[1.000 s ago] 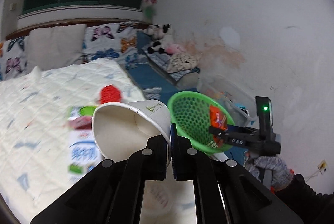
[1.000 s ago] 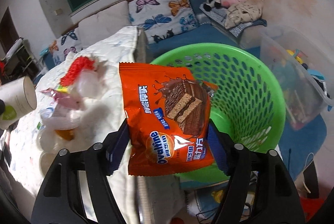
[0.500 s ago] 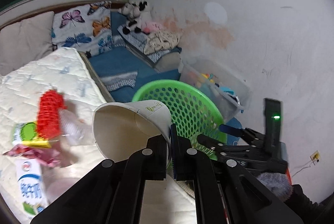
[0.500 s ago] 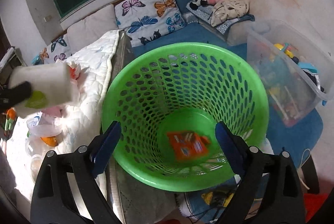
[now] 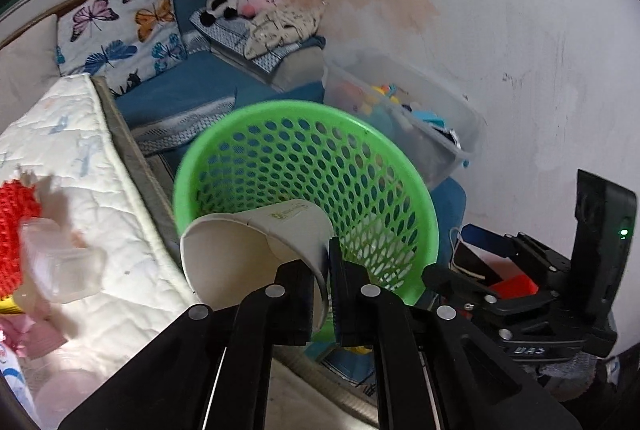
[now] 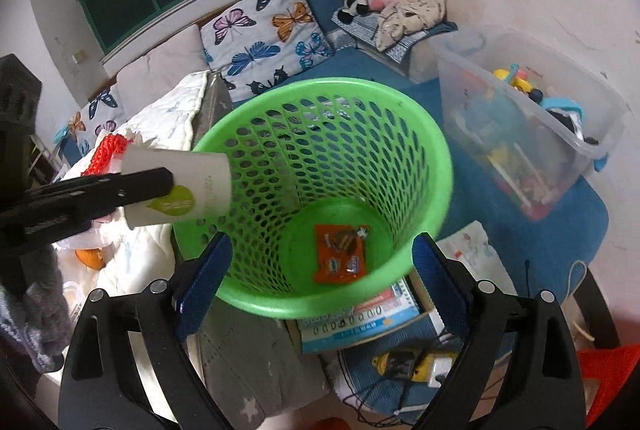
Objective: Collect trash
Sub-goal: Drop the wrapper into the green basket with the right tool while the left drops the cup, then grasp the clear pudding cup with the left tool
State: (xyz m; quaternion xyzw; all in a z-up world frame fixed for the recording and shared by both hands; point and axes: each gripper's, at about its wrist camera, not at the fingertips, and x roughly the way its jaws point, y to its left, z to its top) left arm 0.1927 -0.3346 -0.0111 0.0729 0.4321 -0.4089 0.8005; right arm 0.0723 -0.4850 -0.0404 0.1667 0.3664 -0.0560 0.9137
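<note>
My left gripper (image 5: 329,262) is shut on the rim of a white paper cup (image 5: 256,250) and holds it at the near left edge of the green mesh basket (image 5: 360,149). In the right wrist view the cup (image 6: 180,185) lies sideways at the rim of the basket (image 6: 400,117), held by the left gripper (image 6: 160,181). My right gripper (image 6: 322,270) is open and empty just in front of the basket. An orange snack wrapper (image 6: 340,258) lies on the basket floor. The right gripper (image 5: 464,250) shows at the right in the left wrist view.
The white quilted bed (image 5: 72,165) to the left holds more trash: a red mesh piece (image 5: 16,230), a clear plastic cup (image 5: 60,266) and wrappers. A clear toy bin (image 6: 528,133) stands right of the basket. Booklets (image 6: 360,322) and cables (image 6: 408,366) lie on the blue floor mat.
The right gripper opened and the orange wrapper dropped into the basket. My left gripper carried the paper cup from over the bed to the basket's rim.
</note>
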